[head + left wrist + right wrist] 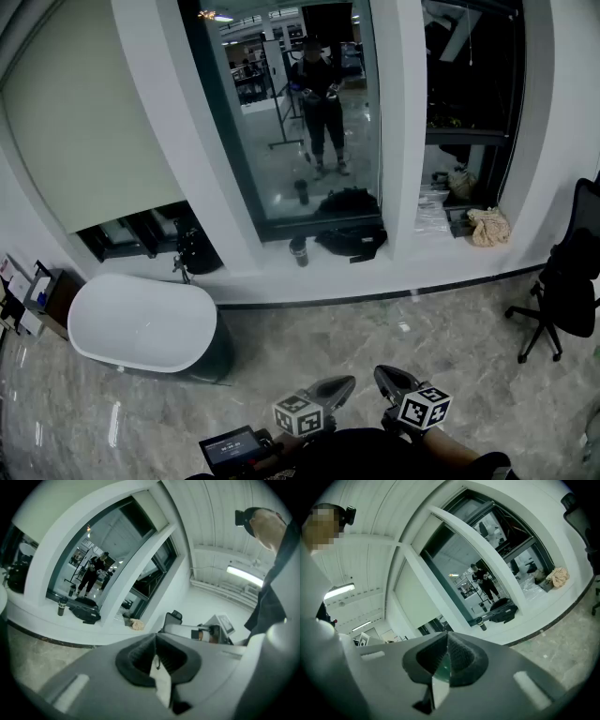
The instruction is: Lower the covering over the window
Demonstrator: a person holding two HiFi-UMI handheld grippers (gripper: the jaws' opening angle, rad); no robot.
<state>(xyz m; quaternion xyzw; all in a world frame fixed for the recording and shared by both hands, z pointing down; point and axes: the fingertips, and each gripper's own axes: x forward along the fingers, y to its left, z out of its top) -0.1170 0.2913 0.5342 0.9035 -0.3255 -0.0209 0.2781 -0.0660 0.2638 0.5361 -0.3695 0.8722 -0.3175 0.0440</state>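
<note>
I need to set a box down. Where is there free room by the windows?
Free: floor between tub and chair; ledge stretch between tub and cup. Crowded: ledge from the cup rightward, with black bag, papers and cloth bundle.

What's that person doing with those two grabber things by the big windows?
A person stands back from the windows with a gripper in each hand. The left gripper and the right gripper are both shut with nothing in them, held low and close to the body. The pale blind over the window at the left is most of the way down, above a white bathtub. The middle window is uncovered and mirrors the person. Neither gripper touches anything.
</note>
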